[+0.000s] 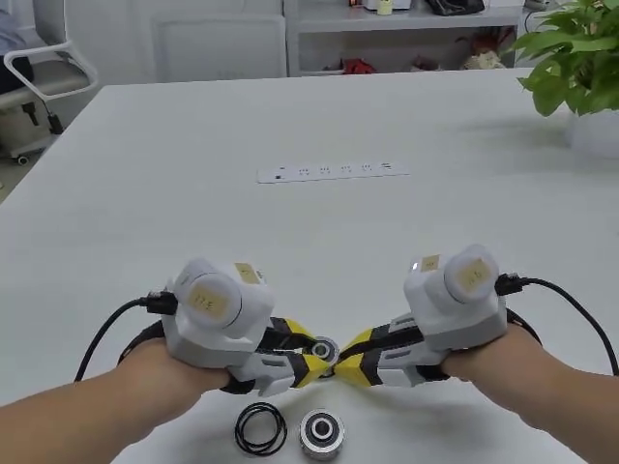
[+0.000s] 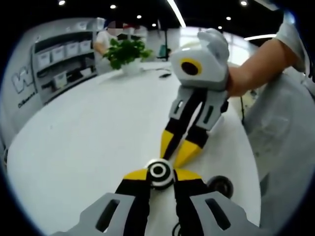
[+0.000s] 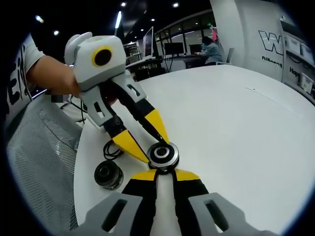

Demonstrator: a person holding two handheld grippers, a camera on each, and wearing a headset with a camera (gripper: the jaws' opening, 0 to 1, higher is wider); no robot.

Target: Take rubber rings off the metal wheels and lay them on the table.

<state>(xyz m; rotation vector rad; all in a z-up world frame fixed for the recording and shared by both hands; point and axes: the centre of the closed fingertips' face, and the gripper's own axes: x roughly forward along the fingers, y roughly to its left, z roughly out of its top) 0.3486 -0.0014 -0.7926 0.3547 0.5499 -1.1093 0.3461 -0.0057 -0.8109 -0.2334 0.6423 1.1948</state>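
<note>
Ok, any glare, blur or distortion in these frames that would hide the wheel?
Head view: even light, sharp, soft shadows on the table. Left gripper view: strong fisheye bend, far table nearly washed out, metal wheel readable. Right gripper view: same bend, wheel clear.

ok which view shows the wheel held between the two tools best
The right gripper view: the wheel faces the camera, hub and rim clear. The left gripper view shows it smaller and less sharp. The head view shows it tiny and partly hidden.
</note>
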